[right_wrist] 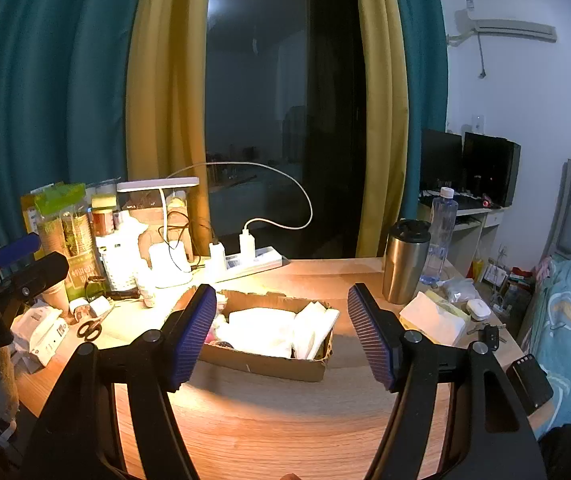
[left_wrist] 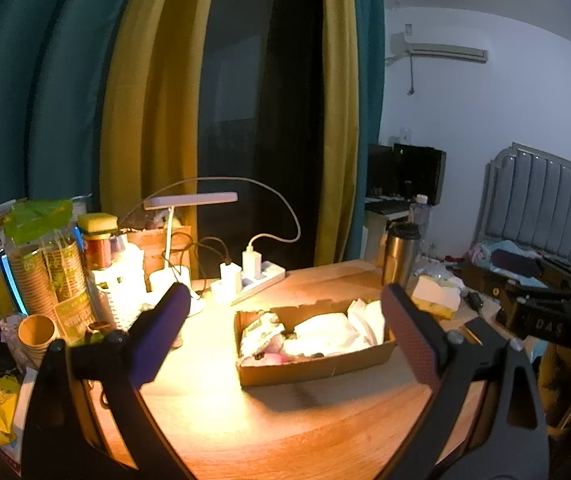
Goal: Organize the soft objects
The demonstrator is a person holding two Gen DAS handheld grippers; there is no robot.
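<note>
A shallow cardboard box (left_wrist: 317,366) sits on the wooden table (left_wrist: 285,432) under a lit desk lamp. It holds white soft cloths or tissue packs (left_wrist: 325,332) and a pink item at its left end. My left gripper (left_wrist: 285,304) is open and empty, held above the table just in front of the box. My right gripper (right_wrist: 281,304) is open and empty too, with the box (right_wrist: 269,364) and its white soft things (right_wrist: 269,332) between its fingers in view. The left gripper also shows in the right wrist view (right_wrist: 25,260) at the far left.
Paper cups (left_wrist: 37,332), jars and packets crowd the table's left side. A power strip (right_wrist: 245,262) with chargers, a lamp (right_wrist: 157,186), a steel tumbler (right_wrist: 403,264), a water bottle (right_wrist: 441,232), a tissue pack (right_wrist: 433,318) and scissors (right_wrist: 89,328) surround the box. A bed stands to the right.
</note>
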